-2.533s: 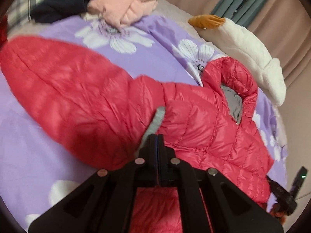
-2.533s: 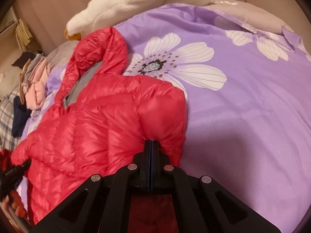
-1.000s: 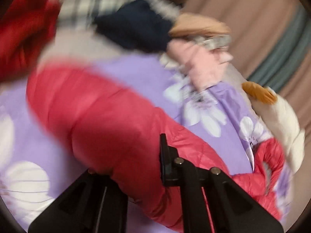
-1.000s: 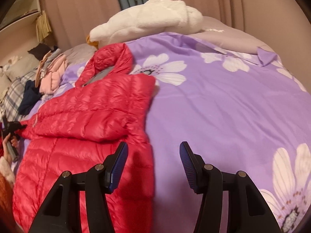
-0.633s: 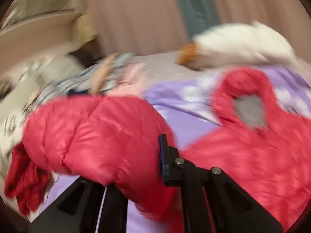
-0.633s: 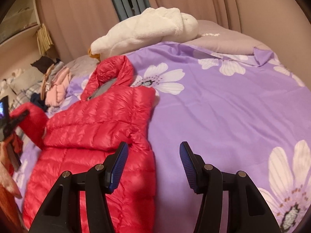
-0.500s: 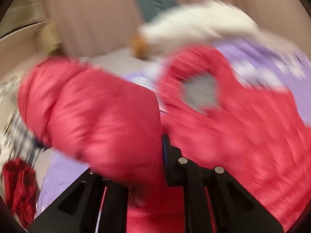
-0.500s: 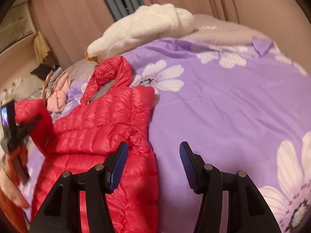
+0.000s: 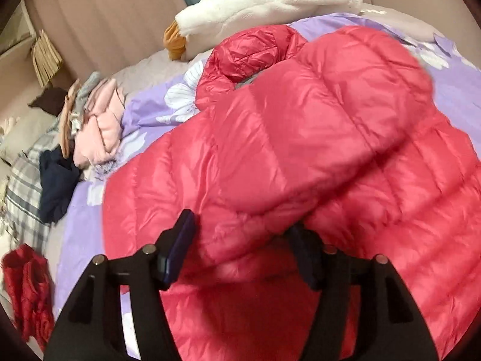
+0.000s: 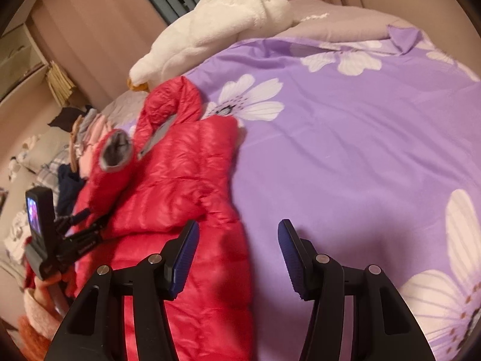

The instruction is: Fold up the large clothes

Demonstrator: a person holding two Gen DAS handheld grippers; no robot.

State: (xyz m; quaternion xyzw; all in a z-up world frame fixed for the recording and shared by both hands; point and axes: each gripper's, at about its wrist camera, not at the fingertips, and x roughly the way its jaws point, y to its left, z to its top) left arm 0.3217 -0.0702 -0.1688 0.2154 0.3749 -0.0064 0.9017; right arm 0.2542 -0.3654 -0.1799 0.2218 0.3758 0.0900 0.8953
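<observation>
We see the left gripper (image 9: 240,246) angled down over the red puffer jacket (image 10: 186,186), its jaws just having been opening, with the sleeve (image 9: 300,132) lying between them; its right pad is half buried, so contact there is perhaps only light. The right gripper (image 10: 239,258) tilts down, its 2 fingers apart and empty, over the jacket's edge. The jacket lies near the bed's (image 10: 360,150) left edge, hood (image 10: 171,102) towards the plush goose (image 10: 216,30) at the head.
</observation>
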